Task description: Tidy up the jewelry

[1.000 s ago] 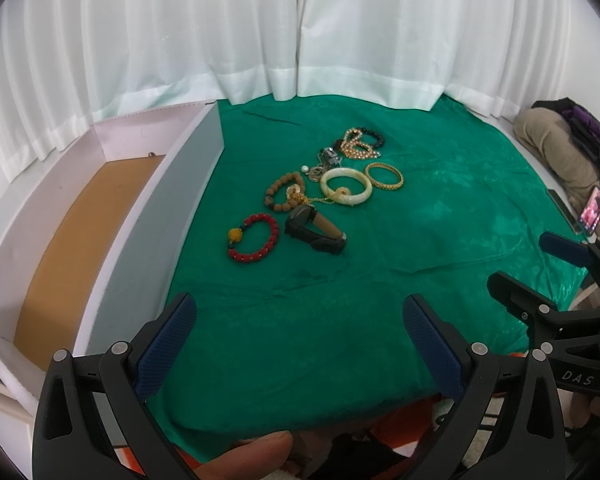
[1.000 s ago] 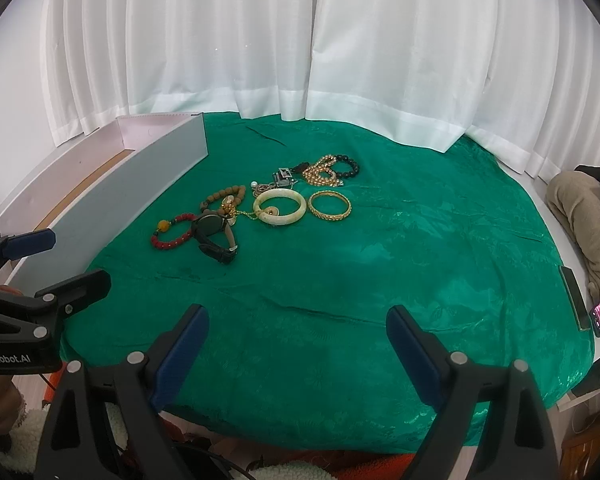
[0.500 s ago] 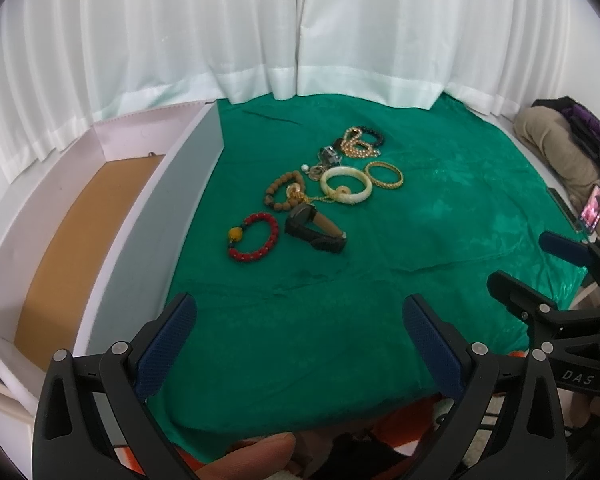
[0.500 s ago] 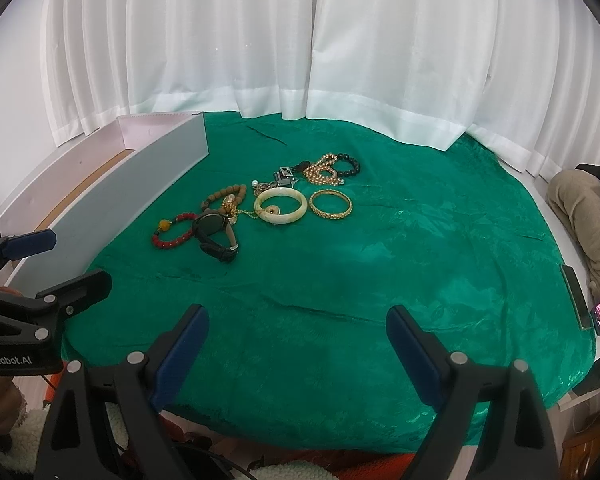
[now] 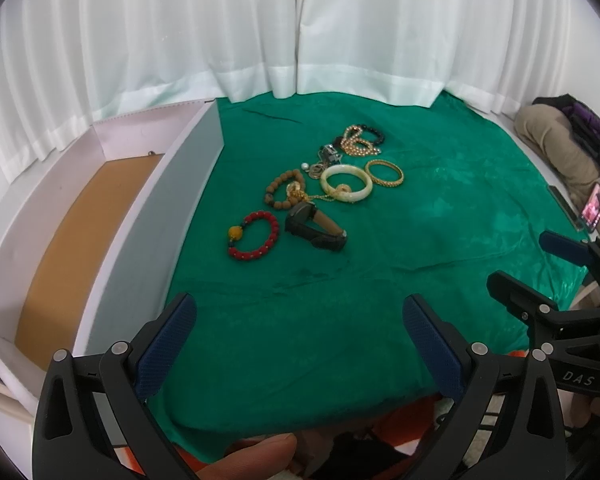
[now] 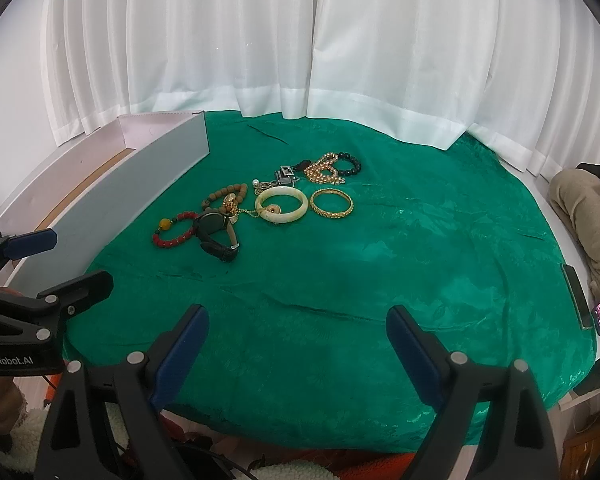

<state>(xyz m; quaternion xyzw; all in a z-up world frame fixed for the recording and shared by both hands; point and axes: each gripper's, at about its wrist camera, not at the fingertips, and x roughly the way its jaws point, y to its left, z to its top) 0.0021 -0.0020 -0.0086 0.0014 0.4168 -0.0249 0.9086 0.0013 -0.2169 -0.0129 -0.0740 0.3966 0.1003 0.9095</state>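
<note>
We are holding left tongs (image 5: pixel 300 320) and right tongs (image 6: pixel 298 330) wide open, both empty, above the green cloth (image 6: pixel 380 260). The jewelry pile (image 5: pixel 324 188) is lying mid-cloth, near the tray (image 5: pixel 80 216) on the left.

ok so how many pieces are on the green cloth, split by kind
beaded bracelets: 4 (red, brown wooden, gold, black)
rigid bangles: 2 (pale jade, gold)
watch: 1
small metal clump with gold chain, pieces too tangled to separate: 1
total: 8
</note>
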